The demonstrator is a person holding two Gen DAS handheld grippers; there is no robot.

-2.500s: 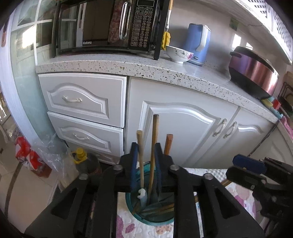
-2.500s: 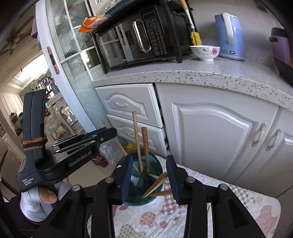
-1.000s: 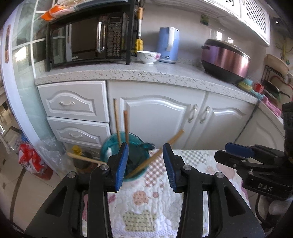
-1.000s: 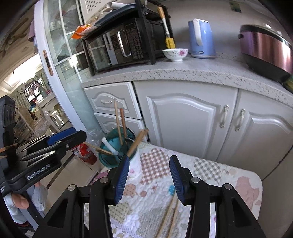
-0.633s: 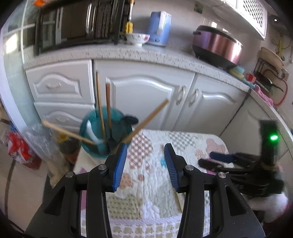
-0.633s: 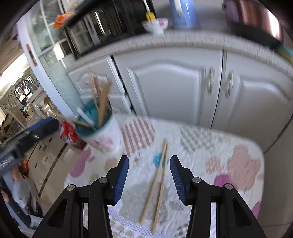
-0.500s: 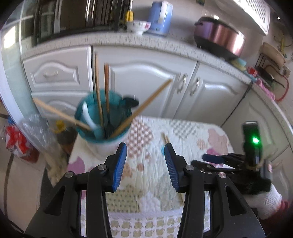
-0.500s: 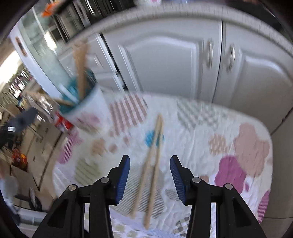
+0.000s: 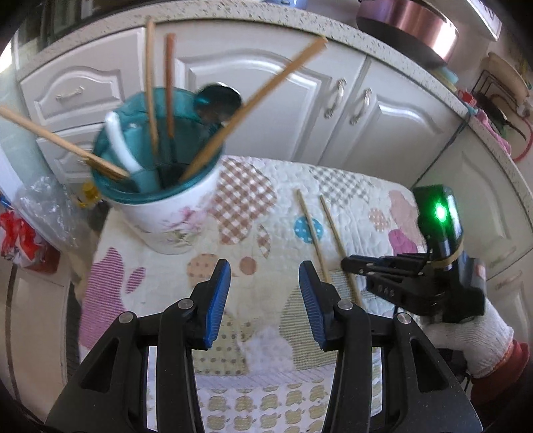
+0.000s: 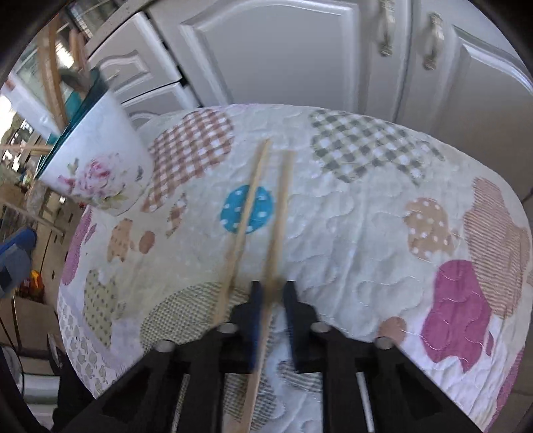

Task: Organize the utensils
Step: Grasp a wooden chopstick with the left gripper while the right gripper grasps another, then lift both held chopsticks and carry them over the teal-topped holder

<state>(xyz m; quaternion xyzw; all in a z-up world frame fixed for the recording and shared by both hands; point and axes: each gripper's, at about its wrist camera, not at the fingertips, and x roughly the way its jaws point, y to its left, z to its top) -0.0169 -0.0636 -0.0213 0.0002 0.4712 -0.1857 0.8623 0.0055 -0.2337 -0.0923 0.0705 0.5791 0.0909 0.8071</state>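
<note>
A white floral cup with a teal inside [image 9: 166,213] stands at the table's left and holds several chopsticks and spoons; it also shows in the right wrist view [image 10: 96,160]. Two wooden chopsticks [image 9: 324,233] lie side by side on the patchwork cloth. My left gripper [image 9: 263,296] is open and empty above the cloth. My right gripper [image 10: 272,293] is low on the cloth, its jaws narrowed around the right chopstick [image 10: 278,216], with the left chopstick [image 10: 246,206] just outside the left jaw. The right gripper also shows in the left wrist view [image 9: 349,263].
The small table with the quilted cloth [image 10: 366,206] stands in front of white kitchen cabinets [image 9: 266,83]. A countertop with a rice cooker [image 9: 406,23] runs behind. A plastic bag and red packets [image 9: 30,226] lie on the floor at left.
Both grippers have dropped towards the table. My right gripper has come down over the two chopsticks and its jaws have narrowed around the right one. The left gripper stays open.
</note>
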